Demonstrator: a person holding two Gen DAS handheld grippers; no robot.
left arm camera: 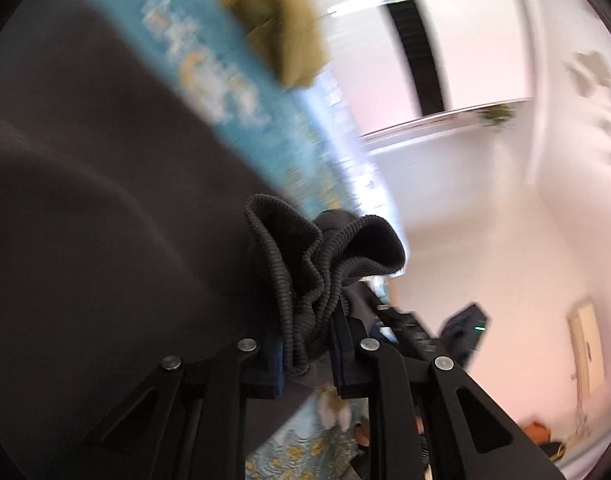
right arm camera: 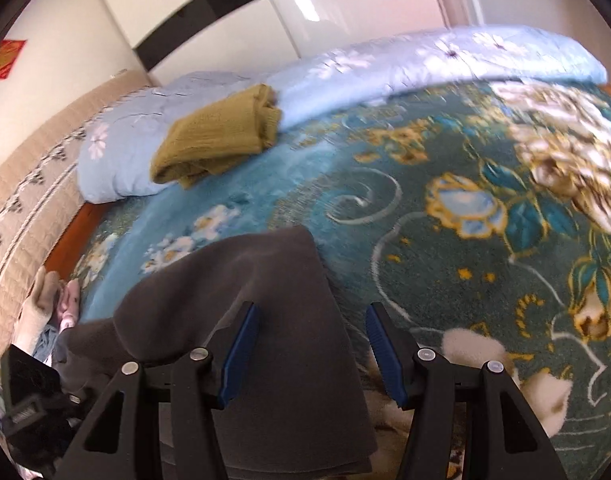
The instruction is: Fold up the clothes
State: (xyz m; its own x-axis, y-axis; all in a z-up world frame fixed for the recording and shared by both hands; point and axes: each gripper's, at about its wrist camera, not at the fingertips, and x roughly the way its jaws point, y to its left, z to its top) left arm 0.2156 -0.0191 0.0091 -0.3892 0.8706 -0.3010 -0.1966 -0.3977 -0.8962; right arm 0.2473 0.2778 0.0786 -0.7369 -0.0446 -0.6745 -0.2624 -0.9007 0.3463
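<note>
One dark grey garment (left arm camera: 105,200), ribbed cuff bunched inside left tool (left arm camera: 307,356).

Floral bedspread (right arm camera: 445,208) — dark garment (right arm camera: 289,320), olive garment (right arm camera: 217,136)

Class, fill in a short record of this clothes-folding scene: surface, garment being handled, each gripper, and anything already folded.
Surface: floral blanket on a bed
Garment handled: dark grey garment
Left gripper: shut on the garment's ribbed edge
Right gripper: open, garment between its fingers
Folded: olive garment against the light blue quilt
</note>
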